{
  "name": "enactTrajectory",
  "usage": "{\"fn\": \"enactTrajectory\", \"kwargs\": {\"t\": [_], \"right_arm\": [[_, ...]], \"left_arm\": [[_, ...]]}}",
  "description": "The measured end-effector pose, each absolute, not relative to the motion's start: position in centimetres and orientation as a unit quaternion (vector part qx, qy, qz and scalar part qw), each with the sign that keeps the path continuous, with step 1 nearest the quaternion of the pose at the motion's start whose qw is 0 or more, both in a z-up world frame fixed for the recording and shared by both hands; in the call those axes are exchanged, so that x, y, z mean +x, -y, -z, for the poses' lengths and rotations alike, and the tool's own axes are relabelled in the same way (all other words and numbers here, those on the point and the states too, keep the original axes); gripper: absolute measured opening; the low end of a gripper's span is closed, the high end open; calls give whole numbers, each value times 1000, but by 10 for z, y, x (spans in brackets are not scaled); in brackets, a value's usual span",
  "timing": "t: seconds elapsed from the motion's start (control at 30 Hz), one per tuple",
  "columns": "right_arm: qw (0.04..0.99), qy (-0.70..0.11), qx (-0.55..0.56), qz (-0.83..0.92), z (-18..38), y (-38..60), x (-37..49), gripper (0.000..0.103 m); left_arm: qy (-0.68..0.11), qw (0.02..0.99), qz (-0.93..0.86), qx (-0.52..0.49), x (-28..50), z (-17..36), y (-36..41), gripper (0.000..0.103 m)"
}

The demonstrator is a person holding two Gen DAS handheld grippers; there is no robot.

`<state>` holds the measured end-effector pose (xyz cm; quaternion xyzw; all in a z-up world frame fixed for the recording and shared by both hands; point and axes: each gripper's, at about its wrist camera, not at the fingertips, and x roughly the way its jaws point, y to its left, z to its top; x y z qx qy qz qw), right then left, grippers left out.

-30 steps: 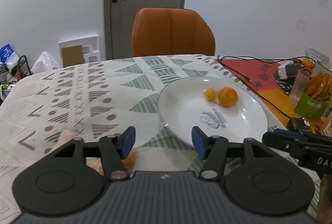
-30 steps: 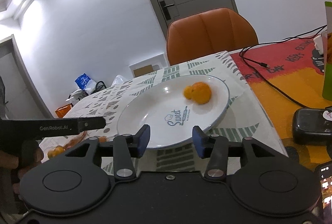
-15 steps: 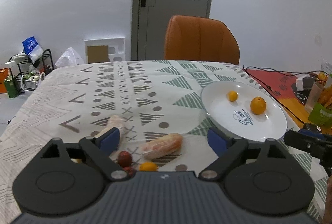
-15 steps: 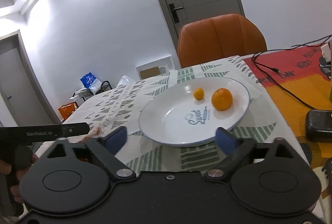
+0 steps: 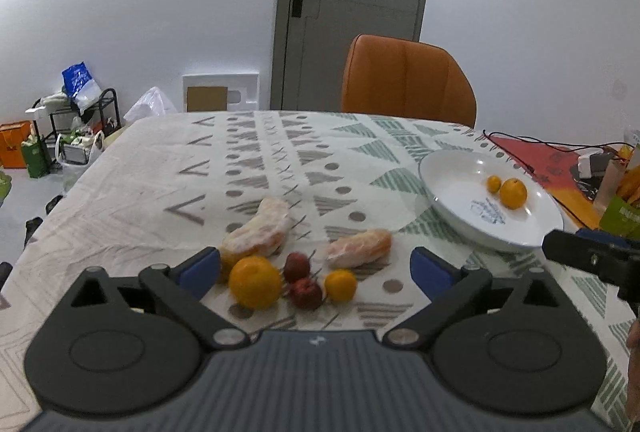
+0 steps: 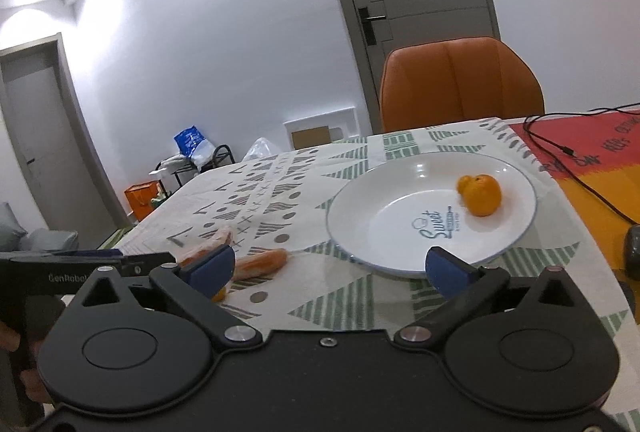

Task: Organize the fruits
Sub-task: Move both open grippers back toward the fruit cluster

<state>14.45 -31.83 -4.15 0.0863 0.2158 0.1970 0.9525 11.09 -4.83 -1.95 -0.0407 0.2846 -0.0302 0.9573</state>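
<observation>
Left tool (image 5: 314, 268) wide apart above loose fruit (image 5: 256, 282).

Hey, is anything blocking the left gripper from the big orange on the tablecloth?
Nothing visible. The left gripper is open, and the big orange lies just ahead of its left finger, with red fruits beside it.

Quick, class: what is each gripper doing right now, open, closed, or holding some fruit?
Left gripper: open, holding nothing, fingers spread above the loose fruit.
Right gripper: open, holding nothing, near the plate.
</observation>
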Motion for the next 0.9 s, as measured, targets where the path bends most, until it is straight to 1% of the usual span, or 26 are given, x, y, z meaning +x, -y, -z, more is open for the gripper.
{"fn": "enactTrajectory", "kwargs": {"t": [0.4,0.57,0.67,0.73,0.83,0.9], "right_arm": [[947,-226,66,-216,40,289,140,103],[943,-240,50,-227,44,276,144,103],[939,-247,40,-237,45,267,145,103],[938,-249,37,-240,46,262,147,101],[934,-258,37,-245,48,256,152,93],[931,-264,36,-251,48,252,155,87]], "left_arm": [[-288,955,15,-65,101,30,17,100],[-288,954,14,-78,102,34,6,98],[-284,955,11,-85,102,36,0,91],[-287,954,12,-90,105,38,-3,81],[-292,951,15,-97,108,42,-7,71],[-294,950,19,-98,110,43,-8,66]]}}
